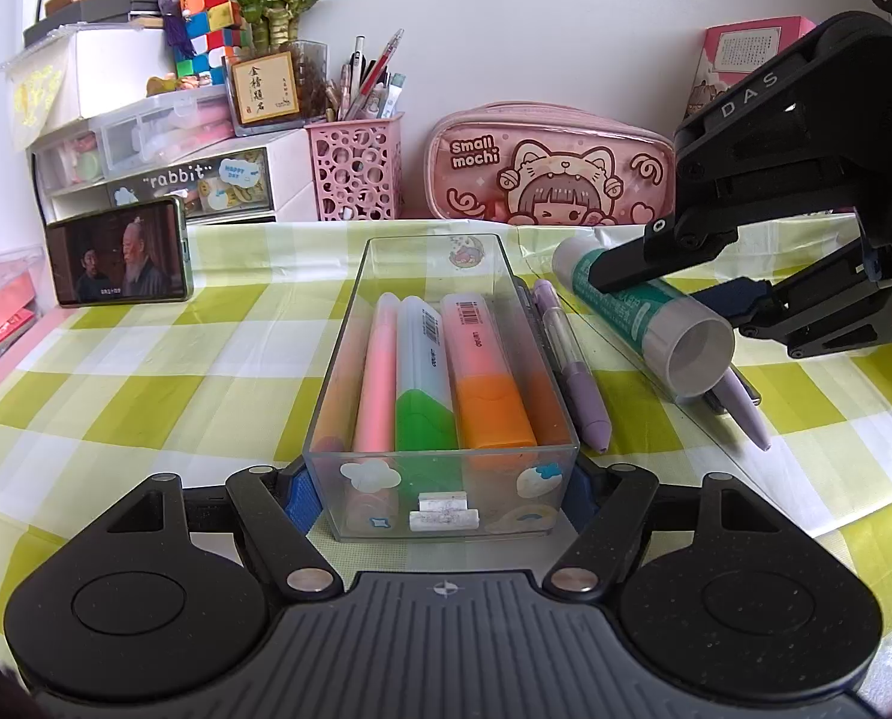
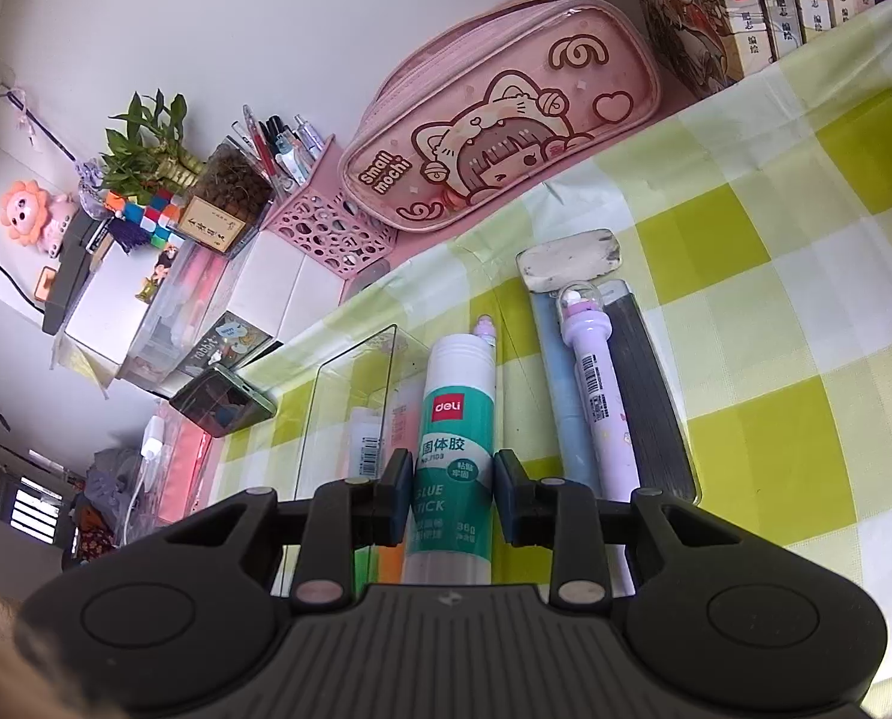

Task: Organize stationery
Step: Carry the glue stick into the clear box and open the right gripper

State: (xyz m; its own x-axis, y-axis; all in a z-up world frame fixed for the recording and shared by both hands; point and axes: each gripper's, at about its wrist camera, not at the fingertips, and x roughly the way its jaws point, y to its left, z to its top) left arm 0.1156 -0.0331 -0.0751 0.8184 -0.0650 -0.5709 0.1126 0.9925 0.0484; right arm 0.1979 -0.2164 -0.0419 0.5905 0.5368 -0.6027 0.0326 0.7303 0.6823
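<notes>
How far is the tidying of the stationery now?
Done: three highlighters lie in the clear box, which the left hand-held gripper clamps. In hand: the right hand-held gripper holds the glue stick. Left: purple pens, eraser.

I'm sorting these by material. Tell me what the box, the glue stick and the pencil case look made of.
Box: clear, rigid, glossy plastic, probably acrylic; contents show through.
Glue stick: smooth opaque white plastic with printed label.
Pencil case: soft pink shiny vinyl, seemingly, with zip.
</notes>
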